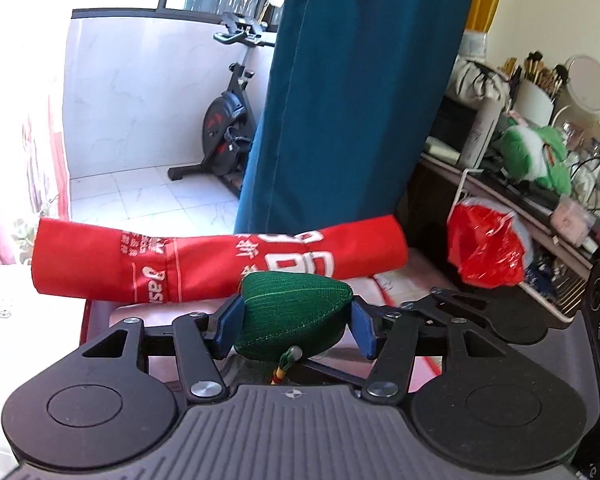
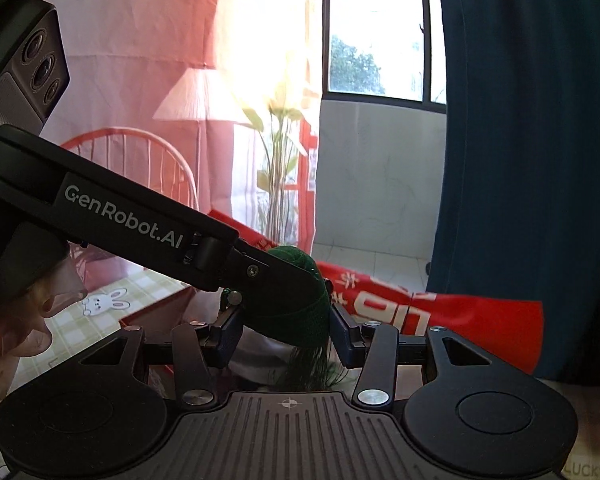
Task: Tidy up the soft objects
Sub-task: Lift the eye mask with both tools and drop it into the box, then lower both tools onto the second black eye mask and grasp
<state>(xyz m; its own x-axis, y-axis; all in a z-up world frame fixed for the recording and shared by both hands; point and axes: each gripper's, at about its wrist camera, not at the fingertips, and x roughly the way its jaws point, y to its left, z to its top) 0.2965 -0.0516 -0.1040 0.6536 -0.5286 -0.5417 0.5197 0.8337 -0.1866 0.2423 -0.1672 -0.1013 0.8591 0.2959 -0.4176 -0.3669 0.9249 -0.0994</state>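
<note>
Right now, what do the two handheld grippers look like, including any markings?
Both the left gripper and the right gripper are black, with linkage arms on silver pivot bolts, blue finger pads, round side discs and a ribbed grey base. The left gripper's body reads "GenRobot.AI" in white.

We saw a dark green stuffed pouch [image 1: 292,312] with thin lighter green stripes and a tassel cord of green, red and yellow. Behind it lay a rolled bag [image 1: 204,264] of bright red cloth with white lettering. The left gripper [image 1: 294,326] was black with blue pads [image 1: 362,330]. A teal curtain [image 1: 352,92] hung beyond, and a pink curtain [image 2: 140,40] in the right wrist view. The counter [image 2: 76,320] wore a pale green and cream check with white rabbits. A plush toy [image 1: 536,156] was green and white.
</note>
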